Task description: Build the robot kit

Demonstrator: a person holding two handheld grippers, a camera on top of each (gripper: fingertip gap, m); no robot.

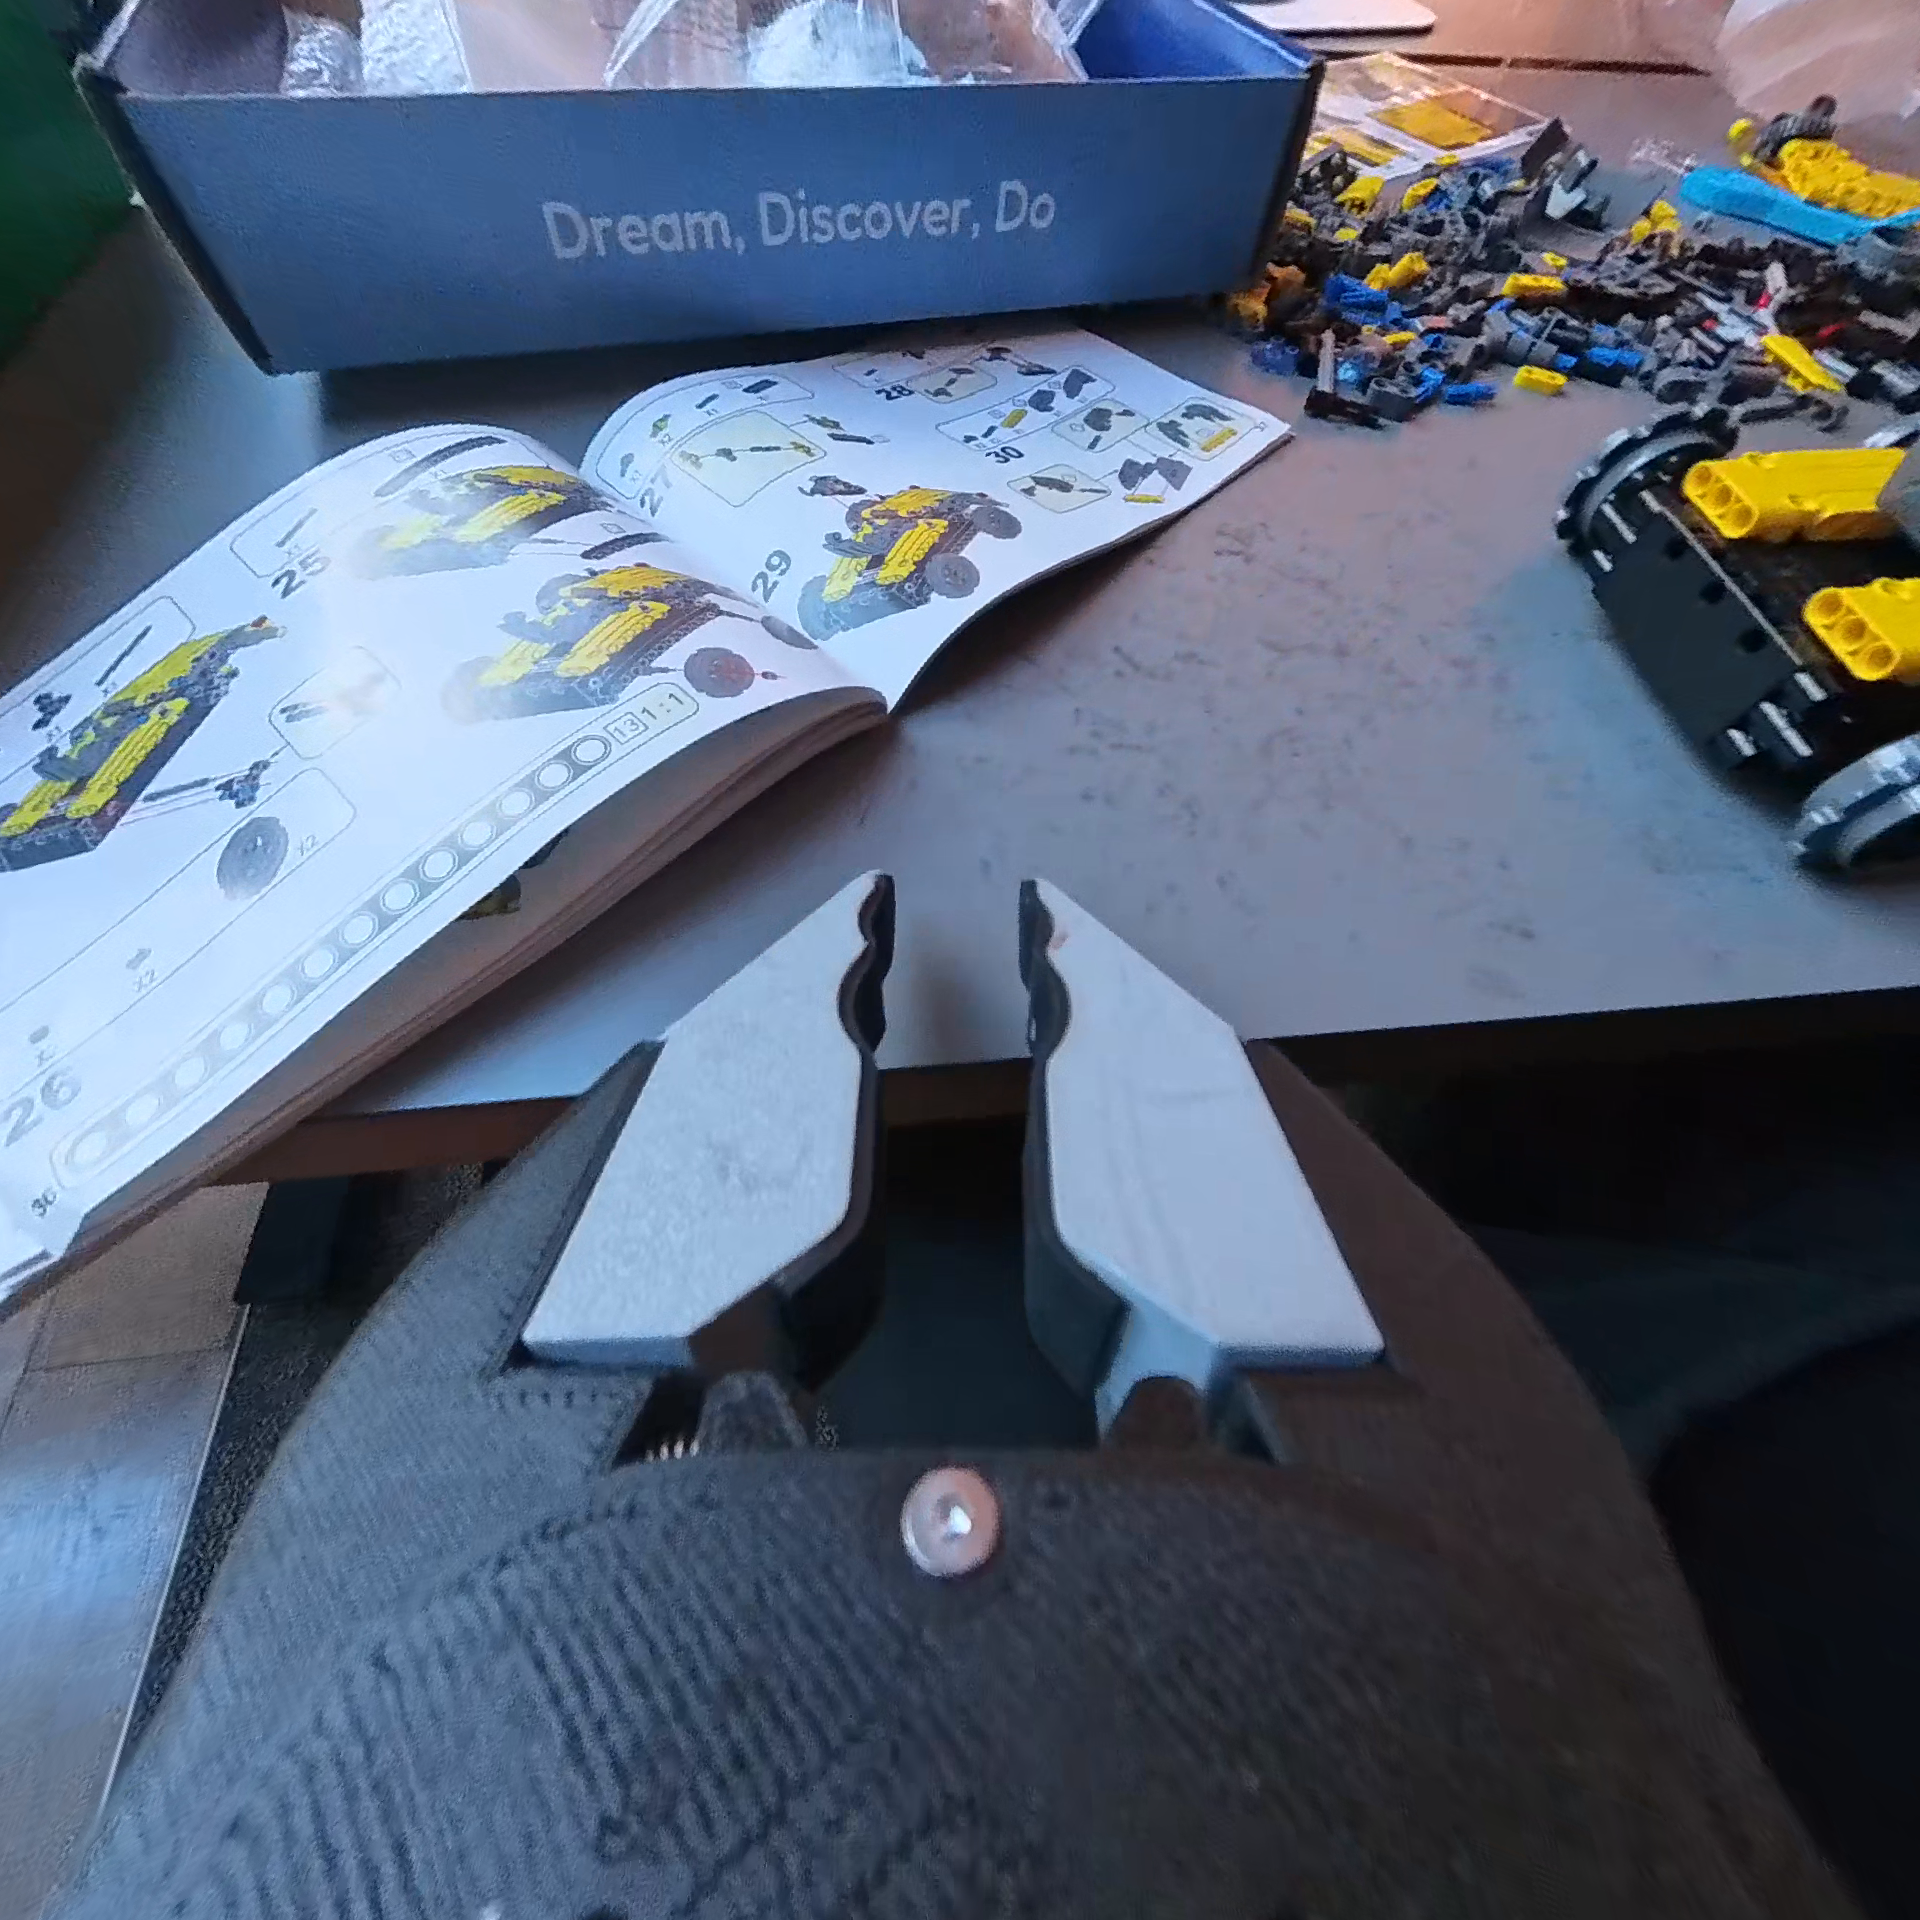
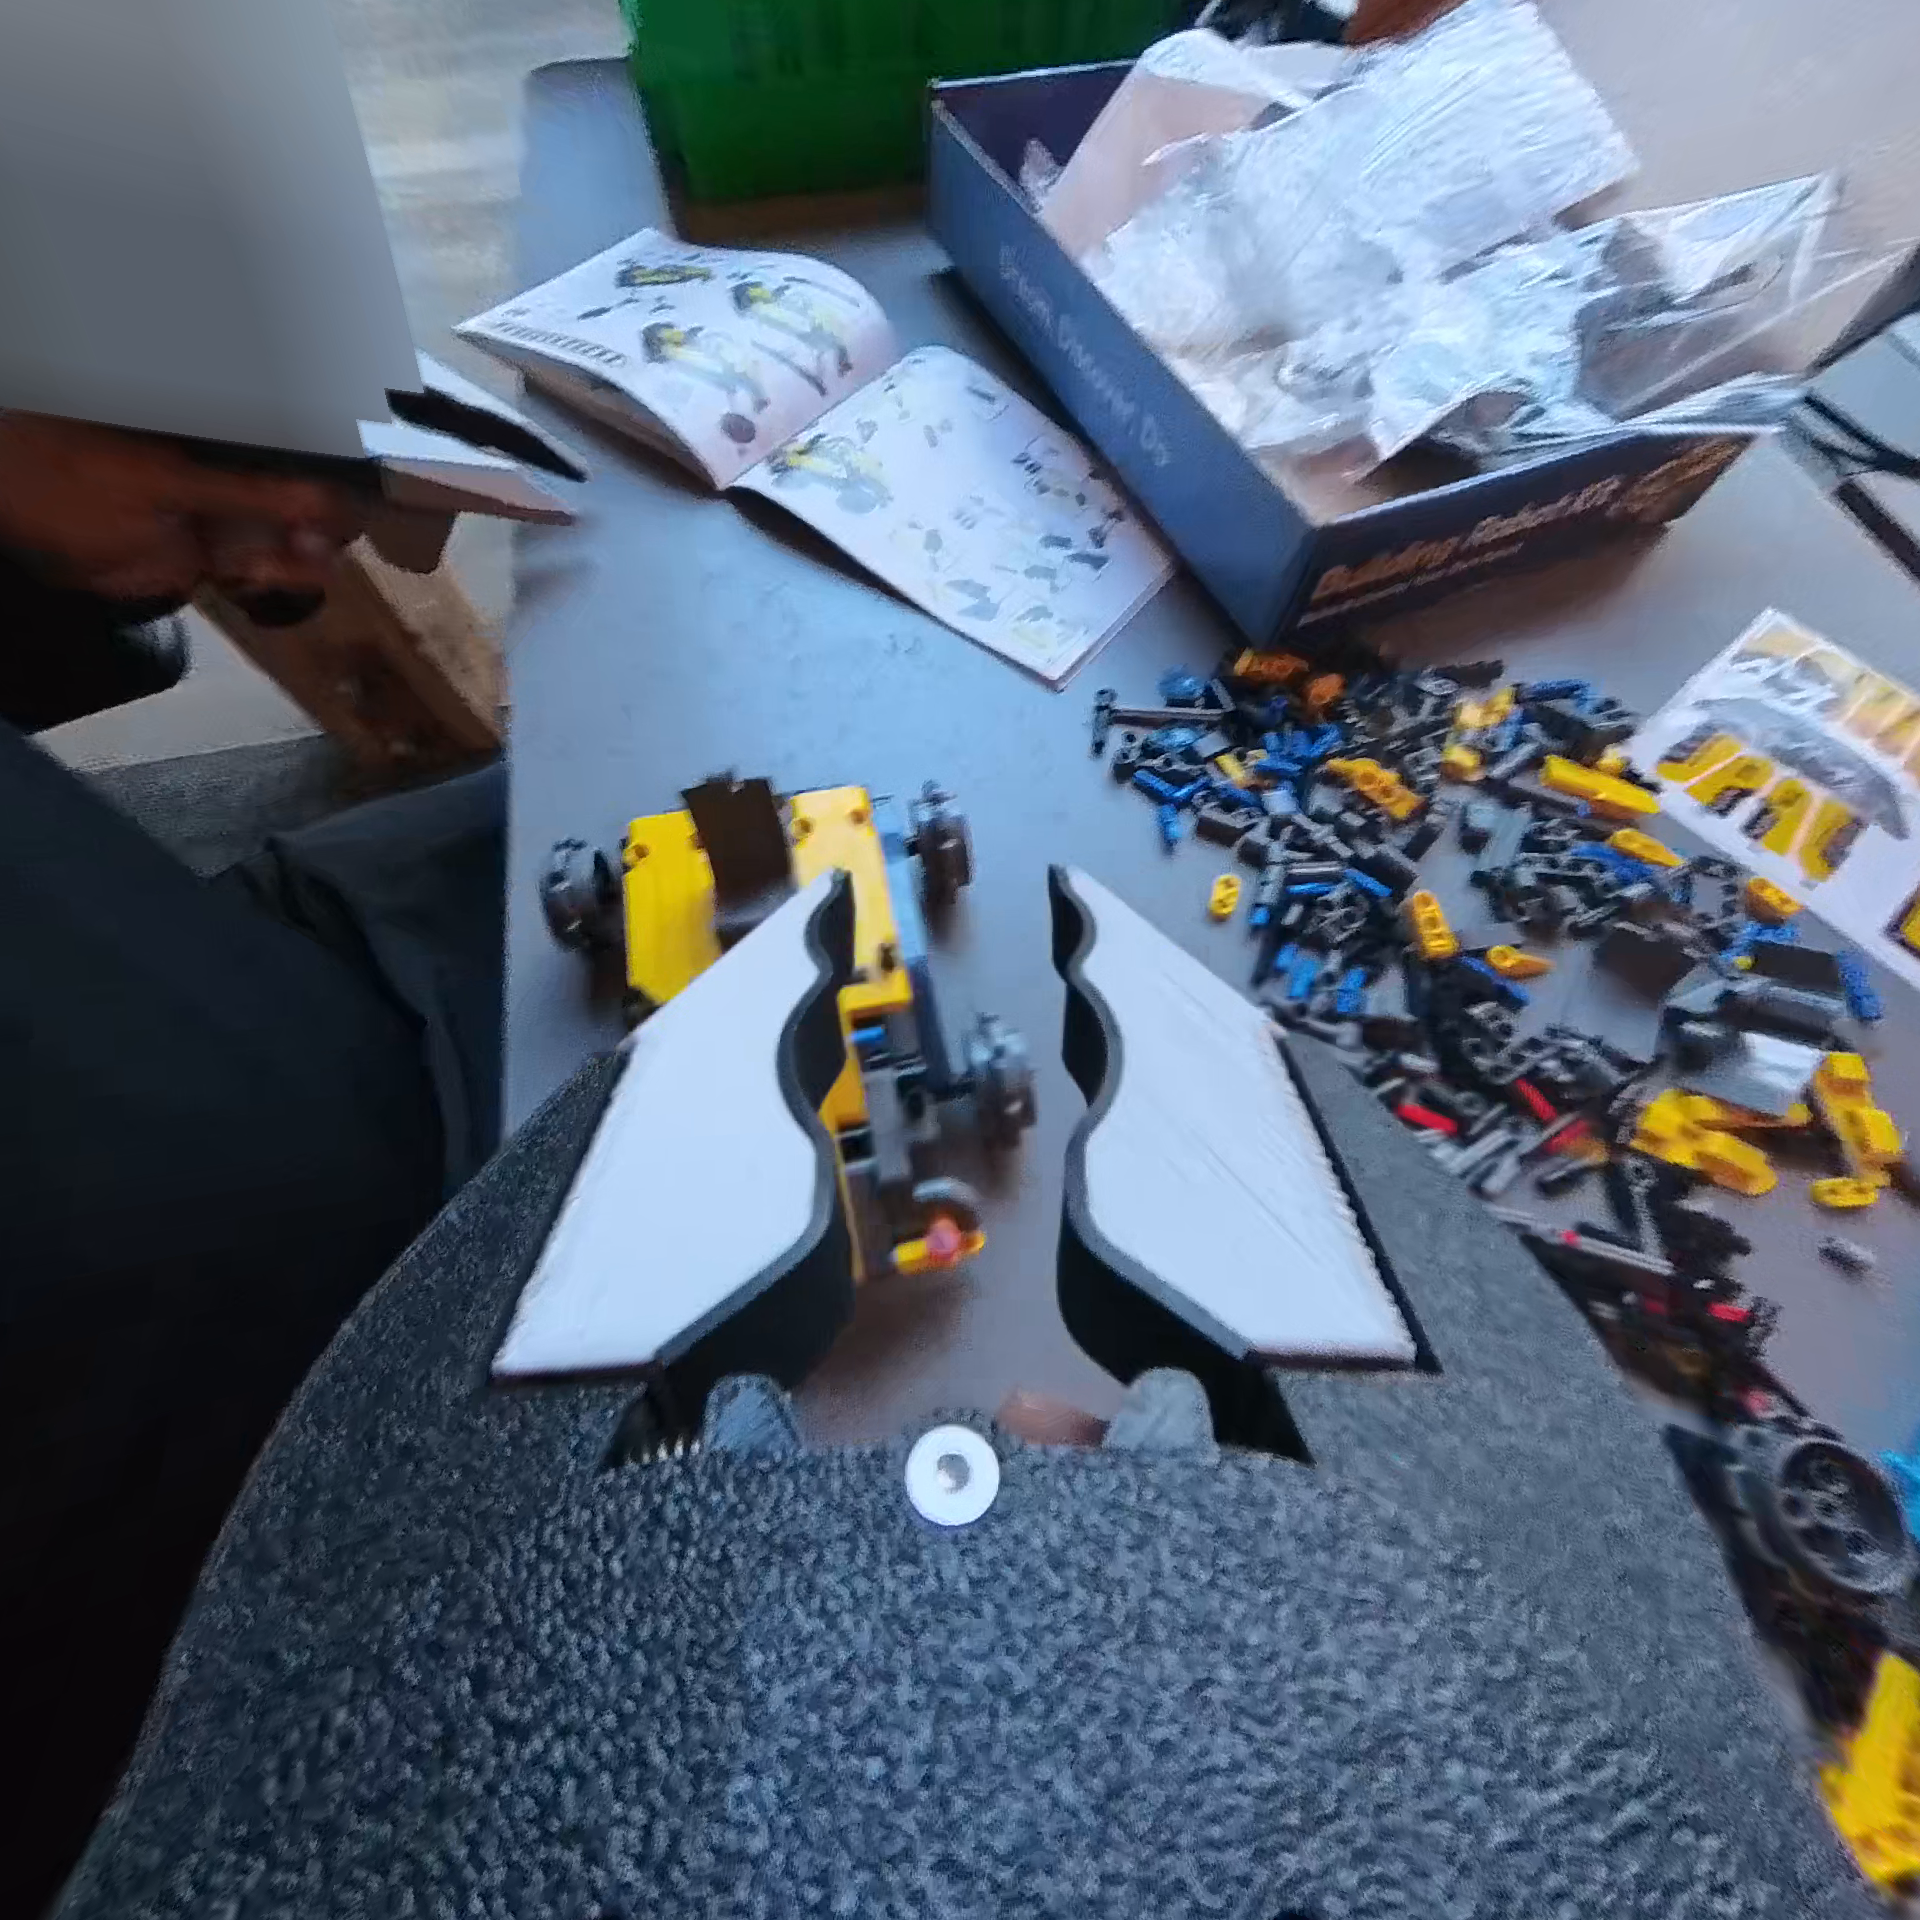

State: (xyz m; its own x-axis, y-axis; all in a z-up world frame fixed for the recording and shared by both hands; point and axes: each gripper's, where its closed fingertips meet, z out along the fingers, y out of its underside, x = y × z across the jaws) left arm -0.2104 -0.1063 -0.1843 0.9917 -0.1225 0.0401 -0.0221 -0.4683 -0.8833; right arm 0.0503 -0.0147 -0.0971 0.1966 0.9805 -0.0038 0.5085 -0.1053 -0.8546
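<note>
One yellow-and-black brick vehicle [image 2: 821, 997], part-built, on the dark table [image 2: 748, 665]. One right gripper [image 2: 951, 904] above it, fingers spread, empty. One left gripper [image 1: 956, 914] at the table's near edge, fingers spread, empty. One open instruction booklet [image 1: 582, 623]. One blue box [image 1: 727, 218] holding plastic bags. One heap of loose bricks [image 2: 1455, 935], uncountable.

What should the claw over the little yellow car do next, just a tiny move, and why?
Probably lower the right gripper a little and shift it left, so its open jaws straddle the partly built yellow vehicle. It holds nothing, and the vehicle lies just under its left finger on the dark table. The left gripper is open too, off the table's near edge by the open instruction booklet.
</note>
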